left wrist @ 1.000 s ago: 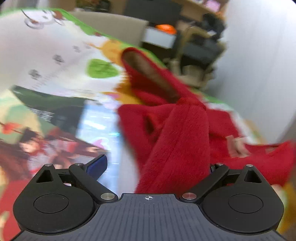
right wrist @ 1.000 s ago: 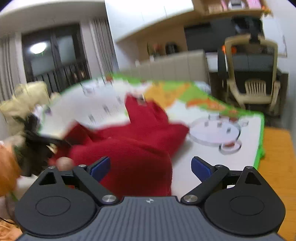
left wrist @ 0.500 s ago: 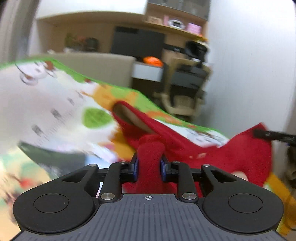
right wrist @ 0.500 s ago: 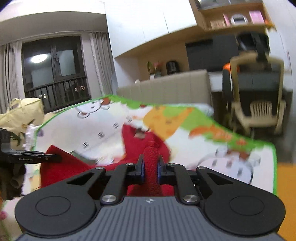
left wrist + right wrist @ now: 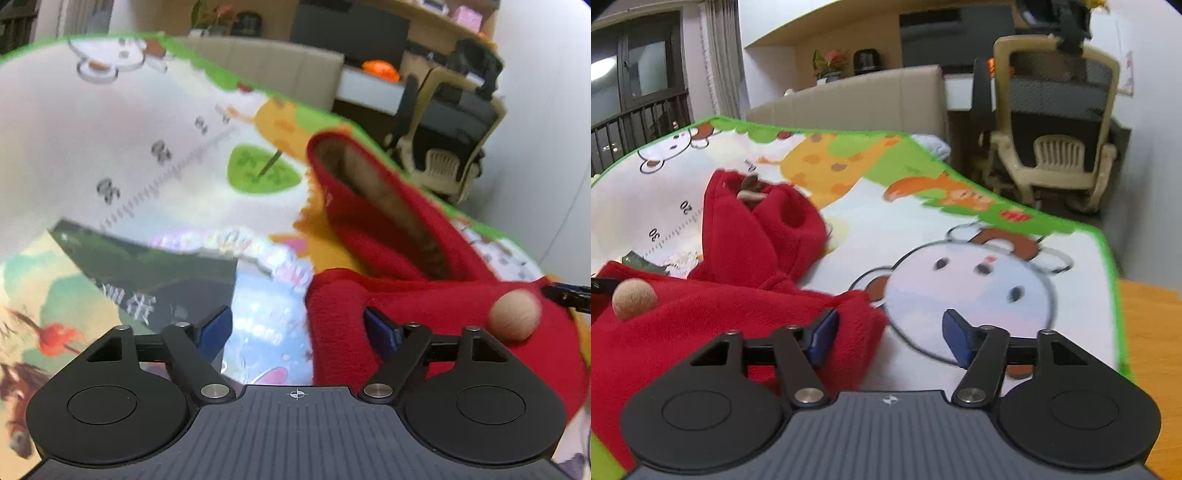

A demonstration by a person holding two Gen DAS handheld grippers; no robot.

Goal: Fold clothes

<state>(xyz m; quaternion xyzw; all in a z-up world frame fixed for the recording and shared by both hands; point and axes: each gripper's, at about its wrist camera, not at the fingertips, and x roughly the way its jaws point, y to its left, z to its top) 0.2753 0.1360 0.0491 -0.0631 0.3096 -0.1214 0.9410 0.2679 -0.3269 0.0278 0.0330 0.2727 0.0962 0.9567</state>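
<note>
A red fleece garment (image 5: 399, 295) (image 5: 746, 258) with a brown-lined hood (image 5: 373, 195) and a beige pompom (image 5: 515, 314) (image 5: 633, 299) lies bunched on a colourful cartoon play mat (image 5: 129, 147) (image 5: 960, 273). My left gripper (image 5: 299, 328) is open, its right finger's pad against the garment's left edge and its left finger over the mat. My right gripper (image 5: 888, 336) is open too, its left finger touching the garment's right edge and nothing between the jaws.
A beige sofa back (image 5: 871, 96) stands behind the mat. An office chair with a small plastic chair (image 5: 1056, 147) on it is at the right, near the wood floor (image 5: 1148, 332). A dark cabinet (image 5: 351, 29) is at the back.
Half a second ago both grippers were shut on red fabric held up. Now both are open, and the garment lies on the mat.
</note>
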